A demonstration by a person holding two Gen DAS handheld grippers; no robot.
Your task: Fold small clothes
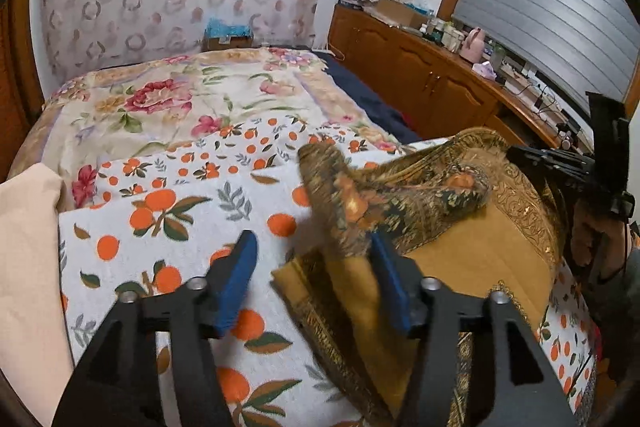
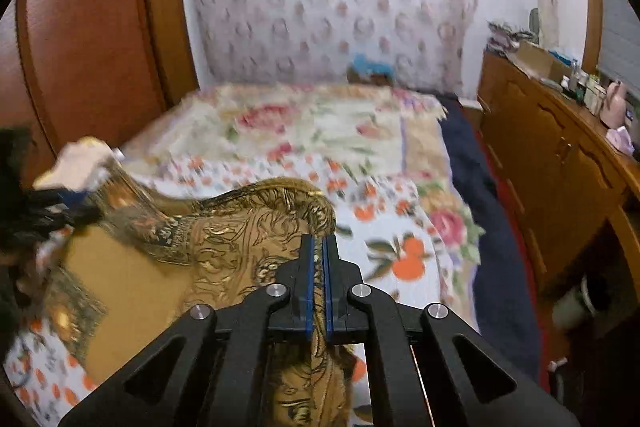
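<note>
Right tongs clamped on mustard scarf — left tongs agape, scarf corner alongside — no legible writing.

Your left gripper stands with its blue pads apart over a bed. A mustard-gold patterned cloth lies on a white towel printed with oranges, and a blurred, raised fold of the cloth rests against the right-hand pad; the left-hand pad is clear of it. At the far right edge your right gripper is partly visible beside the cloth. A floral bedspread lies beyond, and a wooden cabinet runs along the right.
</note>
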